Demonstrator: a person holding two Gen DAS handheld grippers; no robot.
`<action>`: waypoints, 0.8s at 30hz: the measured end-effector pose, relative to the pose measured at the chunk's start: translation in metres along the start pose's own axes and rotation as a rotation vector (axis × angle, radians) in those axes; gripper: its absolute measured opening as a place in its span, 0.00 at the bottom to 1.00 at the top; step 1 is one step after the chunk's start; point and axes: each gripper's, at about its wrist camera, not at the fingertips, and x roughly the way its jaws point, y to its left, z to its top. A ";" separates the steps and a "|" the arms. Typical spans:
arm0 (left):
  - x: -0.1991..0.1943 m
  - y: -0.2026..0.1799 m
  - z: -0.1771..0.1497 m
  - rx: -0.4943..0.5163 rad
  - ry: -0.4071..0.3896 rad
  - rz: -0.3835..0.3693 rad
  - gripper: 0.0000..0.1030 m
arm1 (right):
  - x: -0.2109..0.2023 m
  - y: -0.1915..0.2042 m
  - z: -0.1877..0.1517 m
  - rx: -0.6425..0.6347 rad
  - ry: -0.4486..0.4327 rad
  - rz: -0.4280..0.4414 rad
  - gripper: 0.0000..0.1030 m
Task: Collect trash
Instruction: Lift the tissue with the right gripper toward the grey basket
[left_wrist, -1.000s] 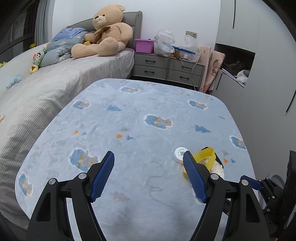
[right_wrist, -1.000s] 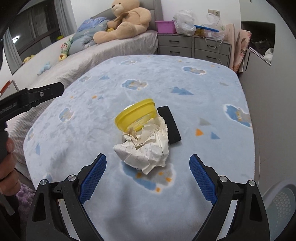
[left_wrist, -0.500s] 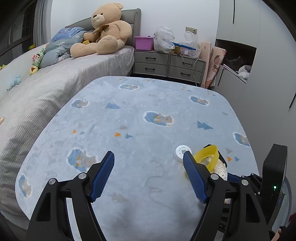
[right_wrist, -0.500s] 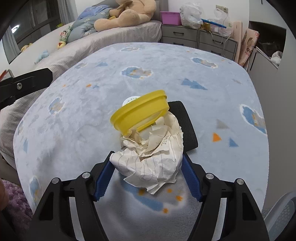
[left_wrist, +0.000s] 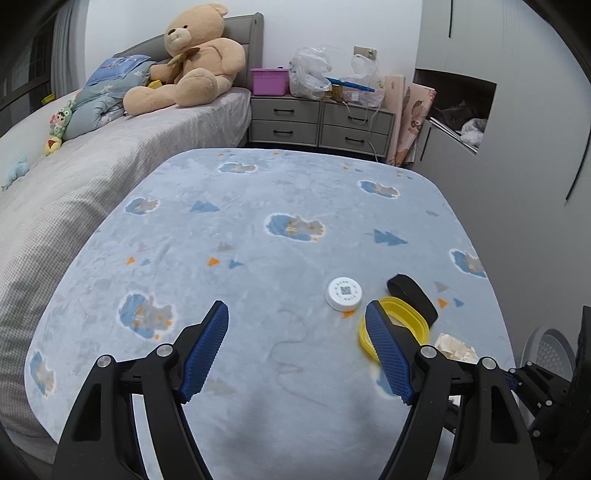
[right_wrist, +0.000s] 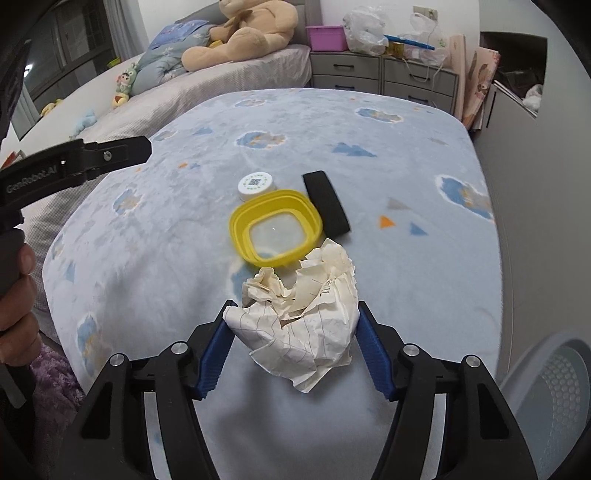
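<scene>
While the right gripper (right_wrist: 291, 339) is pressing its 2 blue pads (right_wrist: 216, 363) against both sides of the crumpled paper (right_wrist: 303, 325), the ball is sitting between them at the near edge of the table (right_wrist: 184, 258), which is covered with a blue cloth with cloud prints. It is not possible to tell if the paper is lifted or is touching the cloth. Just beyond the paper, a yellow lid (right_wrist: 275, 232) is lying with its hollow side up. A black strip (right_wrist: 325, 207) is lying just beside the lid on its right, and a white cap (right_wrist: 256, 185) is standing at the far left of the lid.

On the left side, the left gripper (left_wrist: 297, 354) is hovering over the near part of the table with its jaws spread wide and nothing between them. At the far right corner near the table, a white mesh bin (right_wrist: 554, 398) is standing. Far behind, a teddy bear (left_wrist: 188, 62) is sitting on the bed (left_wrist: 110, 147), and a grey dresser (left_wrist: 317, 122) is standing right of it.
</scene>
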 end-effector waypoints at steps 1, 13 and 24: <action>0.001 -0.005 -0.002 0.012 0.004 -0.008 0.71 | -0.004 -0.003 -0.003 0.008 -0.003 -0.003 0.60; 0.023 -0.065 -0.032 0.123 0.115 -0.100 0.71 | -0.066 -0.048 -0.035 0.191 -0.105 -0.033 0.61; 0.053 -0.084 -0.048 0.128 0.210 -0.131 0.71 | -0.079 -0.070 -0.031 0.264 -0.155 -0.008 0.61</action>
